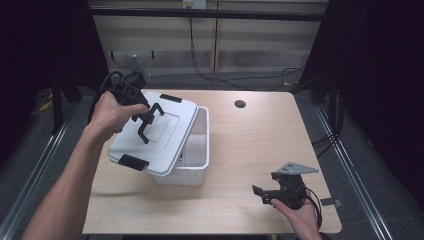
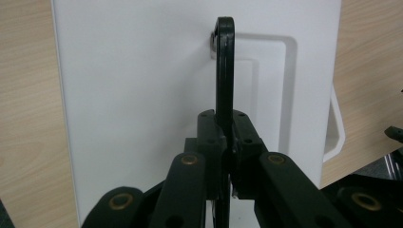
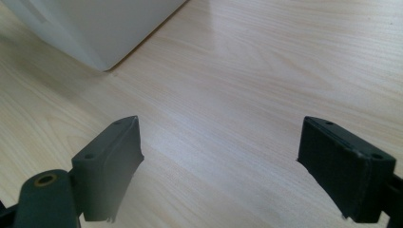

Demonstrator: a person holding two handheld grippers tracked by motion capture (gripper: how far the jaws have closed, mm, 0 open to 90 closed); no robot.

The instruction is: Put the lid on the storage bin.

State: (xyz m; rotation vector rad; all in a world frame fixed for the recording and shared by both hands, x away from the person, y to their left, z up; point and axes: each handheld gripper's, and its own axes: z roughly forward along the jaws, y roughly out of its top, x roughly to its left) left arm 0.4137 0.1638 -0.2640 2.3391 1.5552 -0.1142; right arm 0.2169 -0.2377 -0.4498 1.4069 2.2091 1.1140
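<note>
We see the left gripper (image 2: 227, 142) pinching the black handle (image 2: 224, 71) of the white lid (image 1: 152, 130), which sits tilted and askew over the white bin (image 1: 192, 167) on the wooden table (image 1: 260, 145). The right gripper (image 3: 218, 166) rests near the table's front right, jaws spread apart, holding nothing.

Bare forearms, no sleeves, black left gripper (image 1: 148, 121) with brass pivot screws, black right gripper (image 1: 264, 194), grey three-cornered plate, trailing black cables
</note>
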